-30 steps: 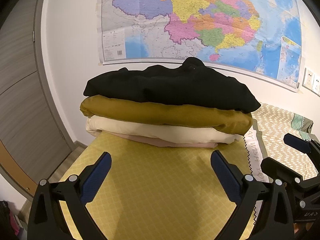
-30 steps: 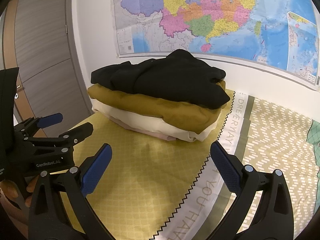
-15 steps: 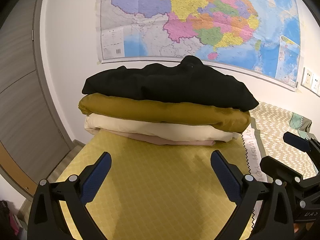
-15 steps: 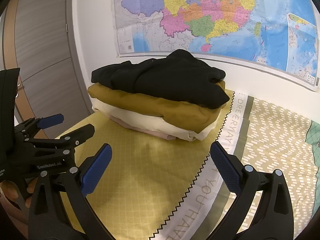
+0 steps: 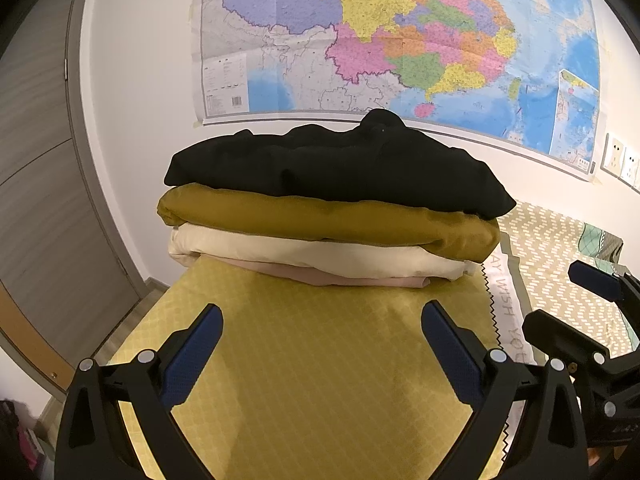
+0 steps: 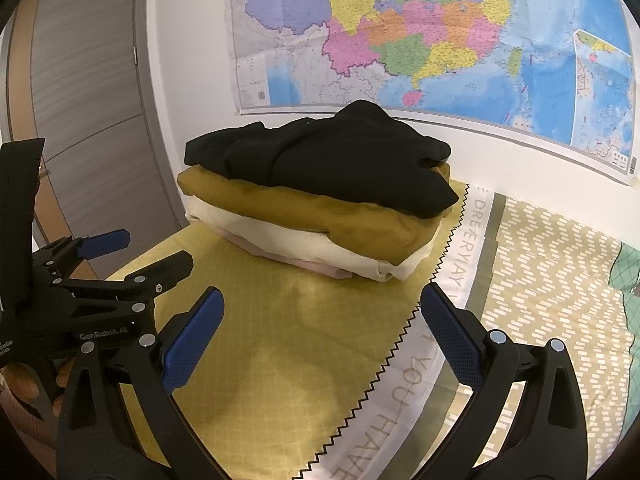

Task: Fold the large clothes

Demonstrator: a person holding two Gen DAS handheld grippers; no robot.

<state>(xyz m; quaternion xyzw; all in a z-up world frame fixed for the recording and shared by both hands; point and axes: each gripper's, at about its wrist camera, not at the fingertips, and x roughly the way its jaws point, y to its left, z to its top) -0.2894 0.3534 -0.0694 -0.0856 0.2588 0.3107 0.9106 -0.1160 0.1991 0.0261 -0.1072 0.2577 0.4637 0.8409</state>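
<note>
A stack of folded clothes sits at the far end of the yellow bed cover [image 5: 320, 360]: a black garment [image 5: 340, 168] on top, a mustard one [image 5: 320, 220], a cream one [image 5: 300, 254] and a pale pink one [image 5: 340, 276] at the bottom. The stack also shows in the right wrist view [image 6: 320, 184]. My left gripper [image 5: 322, 336] is open and empty, short of the stack. My right gripper [image 6: 322, 320] is open and empty, beside the left gripper [image 6: 116, 256], to its right.
A large map [image 5: 400, 40] hangs on the white wall behind the stack. A grey wardrobe door [image 6: 88, 80] stands at the left. A patterned beige sheet [image 6: 552, 264] and a lettered white strip [image 6: 452, 280] lie at the right, with a green cloth [image 5: 600, 240] beyond.
Both grippers have drifted slightly; the stack sits a little higher and further left in the left wrist view. Both stay open and empty.
</note>
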